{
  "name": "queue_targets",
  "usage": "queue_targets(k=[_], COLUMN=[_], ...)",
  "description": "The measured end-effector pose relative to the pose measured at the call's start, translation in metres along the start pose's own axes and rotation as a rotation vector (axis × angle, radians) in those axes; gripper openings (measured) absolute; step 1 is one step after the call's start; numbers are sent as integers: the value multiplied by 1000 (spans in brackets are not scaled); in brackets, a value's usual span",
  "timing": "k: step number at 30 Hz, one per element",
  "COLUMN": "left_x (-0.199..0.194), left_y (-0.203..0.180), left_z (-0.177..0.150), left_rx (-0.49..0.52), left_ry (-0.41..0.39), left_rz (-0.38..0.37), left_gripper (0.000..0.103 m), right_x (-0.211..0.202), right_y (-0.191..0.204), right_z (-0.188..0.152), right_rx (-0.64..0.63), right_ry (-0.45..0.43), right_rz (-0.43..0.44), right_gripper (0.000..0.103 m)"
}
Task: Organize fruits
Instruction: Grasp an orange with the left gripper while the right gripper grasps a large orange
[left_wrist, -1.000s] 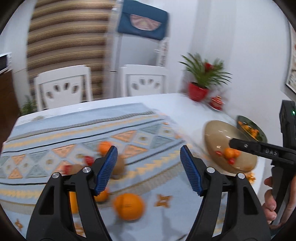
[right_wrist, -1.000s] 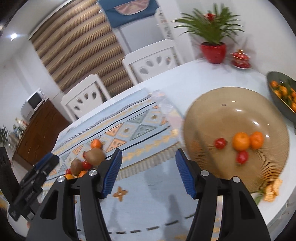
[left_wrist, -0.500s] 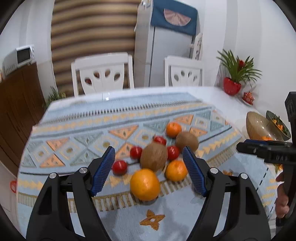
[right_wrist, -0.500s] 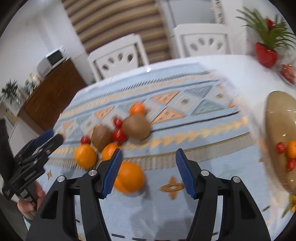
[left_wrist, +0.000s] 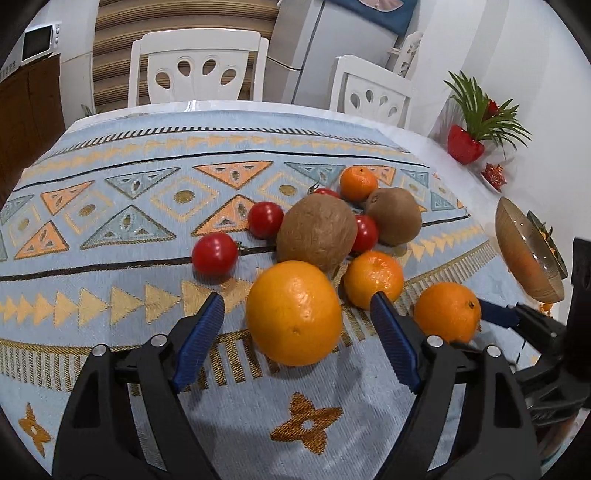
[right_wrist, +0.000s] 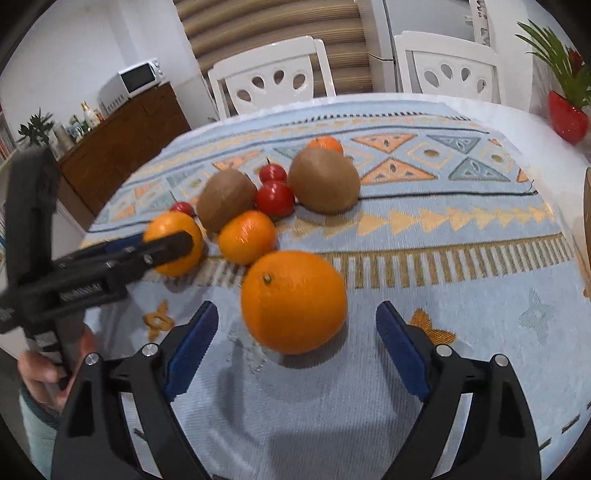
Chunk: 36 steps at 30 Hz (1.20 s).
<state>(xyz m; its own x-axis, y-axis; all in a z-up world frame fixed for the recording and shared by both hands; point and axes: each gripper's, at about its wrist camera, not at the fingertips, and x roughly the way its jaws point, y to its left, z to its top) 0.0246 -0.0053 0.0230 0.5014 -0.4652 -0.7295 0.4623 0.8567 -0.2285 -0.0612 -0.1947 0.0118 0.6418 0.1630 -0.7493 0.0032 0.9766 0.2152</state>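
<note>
Fruit lies in a cluster on a patterned blue cloth (left_wrist: 110, 206). A large orange (left_wrist: 293, 312) sits on the cloth between the fingers of my open left gripper (left_wrist: 295, 305), and the pads stand off its sides. A second large orange (right_wrist: 293, 301) sits between the fingers of my open right gripper (right_wrist: 297, 314), also untouched. Behind them are a small mandarin (left_wrist: 373, 275), two kiwis (left_wrist: 317, 232) (left_wrist: 393, 216), several cherry tomatoes (left_wrist: 215, 254) and a far mandarin (left_wrist: 358, 182). A tan bowl (left_wrist: 524, 254) stands at the right table edge.
White chairs (left_wrist: 195, 70) stand behind the table. A red potted plant (left_wrist: 465, 147) and a dark dish of small oranges (left_wrist: 546, 232) sit at the far right. A wooden sideboard (right_wrist: 122, 140) with a microwave is at the left. A hand (right_wrist: 40, 369) holds the left gripper.
Both grippers swung from the bowl side to the fruit cluster and came in low. Each now has a large orange between its open fingers.
</note>
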Motion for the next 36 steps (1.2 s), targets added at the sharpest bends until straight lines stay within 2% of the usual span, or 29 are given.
queue_targets(k=[5, 7, 10, 13, 14, 16, 17, 25, 32, 36], left_x=[4, 5, 9, 12, 12, 10, 8, 1, -10, -16], left_y=[-4, -5, -6, -5, -4, -4, -4, 4, 12, 9], left_z=[-1, -2, -1, -1, -1, -1, -1, 0, 2, 2], left_rx=[14, 21, 25, 21, 20, 17, 17, -33, -80, -69], left_ry=[2, 8, 19, 32, 30, 22, 13, -31, -91, -119], left_rz=[27, 43, 83, 84, 86, 78, 79, 102, 104, 98], left_gripper=[81, 80, 74, 67, 61, 56, 53, 52, 52, 52], right_x=[4, 6, 10, 12, 13, 14, 14, 11, -3, -10], right_y=[2, 5, 13, 17, 17, 15, 14, 12, 10, 6], right_z=[-1, -1, -3, -4, -4, -4, -4, -5, -6, -5], right_rx=[-15, -27, -71, -92, -91, -80, -77, -65, -55, -37], right_ry=[-7, -6, 5, 4, 6, 11, 11, -2, -62, -87], right_rz=[-28, -42, -67, -93, -97, -113, -109, -94, -62, -31], right_gripper=[86, 77, 71, 68, 64, 58, 58, 57, 57, 57])
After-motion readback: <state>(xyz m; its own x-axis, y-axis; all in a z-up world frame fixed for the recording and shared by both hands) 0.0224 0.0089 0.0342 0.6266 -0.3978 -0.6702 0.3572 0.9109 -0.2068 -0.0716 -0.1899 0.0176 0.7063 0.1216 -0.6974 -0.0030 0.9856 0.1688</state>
